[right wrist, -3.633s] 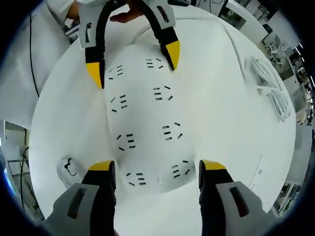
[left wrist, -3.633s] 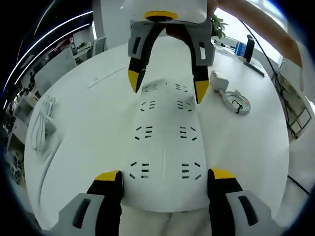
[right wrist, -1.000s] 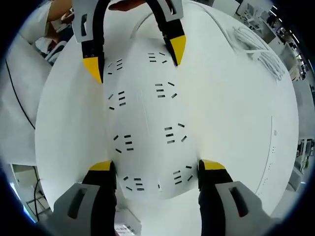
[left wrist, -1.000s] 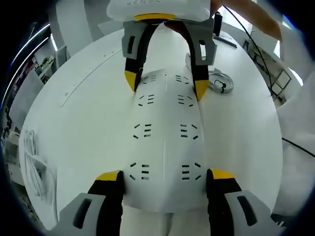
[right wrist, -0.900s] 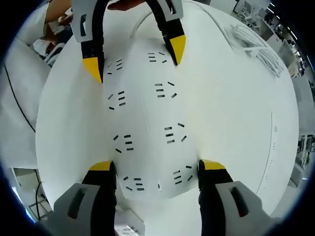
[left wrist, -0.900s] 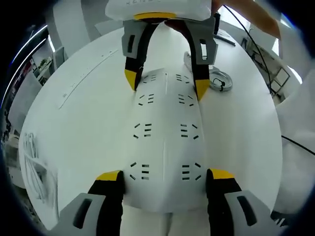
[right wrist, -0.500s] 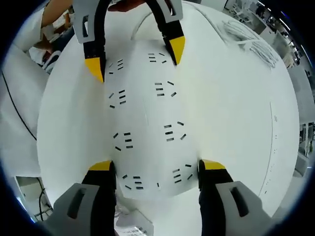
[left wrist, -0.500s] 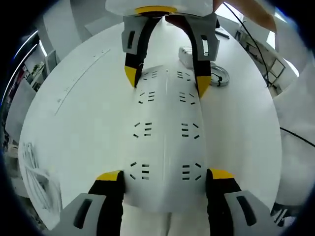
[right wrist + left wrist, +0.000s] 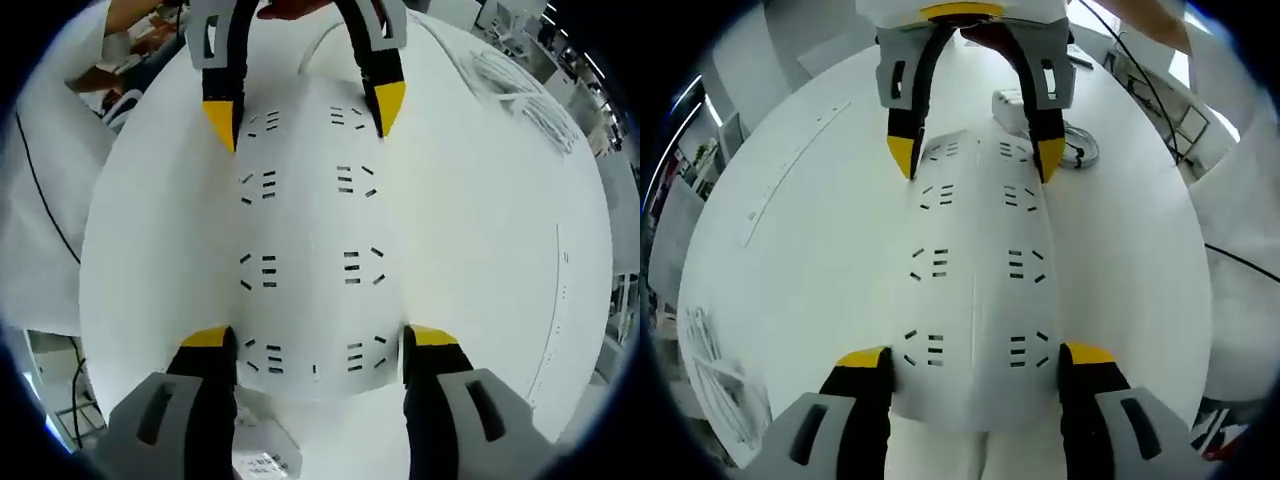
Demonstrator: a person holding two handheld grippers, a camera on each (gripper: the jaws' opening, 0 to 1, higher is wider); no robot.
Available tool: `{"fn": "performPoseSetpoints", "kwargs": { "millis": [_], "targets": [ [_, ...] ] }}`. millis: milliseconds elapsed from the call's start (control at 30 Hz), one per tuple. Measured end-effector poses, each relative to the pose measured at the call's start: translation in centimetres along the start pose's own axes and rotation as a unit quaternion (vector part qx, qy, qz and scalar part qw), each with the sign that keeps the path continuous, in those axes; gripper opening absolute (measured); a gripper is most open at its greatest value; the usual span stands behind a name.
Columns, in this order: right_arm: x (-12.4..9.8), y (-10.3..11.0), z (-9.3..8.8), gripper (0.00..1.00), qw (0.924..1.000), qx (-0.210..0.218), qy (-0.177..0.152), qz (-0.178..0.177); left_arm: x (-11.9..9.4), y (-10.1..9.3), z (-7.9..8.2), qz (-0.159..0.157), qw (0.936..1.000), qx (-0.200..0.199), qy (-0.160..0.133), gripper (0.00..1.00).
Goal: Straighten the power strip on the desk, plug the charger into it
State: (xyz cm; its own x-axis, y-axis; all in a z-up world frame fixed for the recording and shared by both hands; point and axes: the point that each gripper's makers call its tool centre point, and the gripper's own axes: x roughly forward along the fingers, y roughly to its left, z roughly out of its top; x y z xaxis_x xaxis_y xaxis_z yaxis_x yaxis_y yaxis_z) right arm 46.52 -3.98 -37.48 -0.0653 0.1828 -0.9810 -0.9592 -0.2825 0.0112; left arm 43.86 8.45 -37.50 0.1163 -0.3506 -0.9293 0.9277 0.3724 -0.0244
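A long white power strip [image 9: 975,260] with two rows of sockets lies on the round white desk [image 9: 800,250]. My left gripper [image 9: 976,357] is shut on its near end, a jaw against each long side. At the far end my right gripper [image 9: 976,157] grips it the same way. The right gripper view mirrors this: the power strip [image 9: 310,230] runs straight from my right gripper [image 9: 318,340] to my left gripper [image 9: 304,115]. A white charger [image 9: 1012,103] with its coiled cable [image 9: 1080,150] lies just behind the right gripper.
A bundle of white cable [image 9: 725,385] lies near the desk's edge, also seen as the cable bundle [image 9: 520,85]. A thin ruler-like strip [image 9: 790,165] lies flat on the desk. A person's hand [image 9: 300,8] holds the left gripper. A black cord [image 9: 45,190] hangs beyond the edge.
With both grippers still shut on it, the strip has been turned on the desk. In the right gripper view it now runs straight up. The charger now sits closer behind the right gripper.
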Motion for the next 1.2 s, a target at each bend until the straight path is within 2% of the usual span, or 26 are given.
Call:
{"fn": "performPoseSetpoints", "kwargs": {
  "millis": [133,300,533,967,1200],
  "targets": [
    [0.2,-0.1,-0.1,0.65,0.9998,-0.018,0.004,-0.007,0.1,1.0,-0.1,-0.003,1.0000,0.005,-0.005,0.69],
    [0.0,-0.7,-0.2,0.65,0.9999,0.002,0.003,-0.011,0.1,1.2,0.2,-0.007,0.9998,0.017,-0.003,0.69],
    [-0.1,-0.1,-0.4,0.65,0.9997,0.021,-0.002,-0.016,0.1,0.1,0.4,-0.011,0.9994,0.033,0.003,0.69],
    [-0.1,-0.1,-0.8,0.64,0.9981,0.057,0.009,-0.021,0.2,-1.1,1.0,-0.024,0.9975,0.067,0.003,0.68],
    [0.0,-1.8,-1.1,0.64,0.9966,0.078,0.003,-0.027,0.2,-1.7,1.2,-0.028,0.9961,0.083,0.012,0.68]
  ]
}}
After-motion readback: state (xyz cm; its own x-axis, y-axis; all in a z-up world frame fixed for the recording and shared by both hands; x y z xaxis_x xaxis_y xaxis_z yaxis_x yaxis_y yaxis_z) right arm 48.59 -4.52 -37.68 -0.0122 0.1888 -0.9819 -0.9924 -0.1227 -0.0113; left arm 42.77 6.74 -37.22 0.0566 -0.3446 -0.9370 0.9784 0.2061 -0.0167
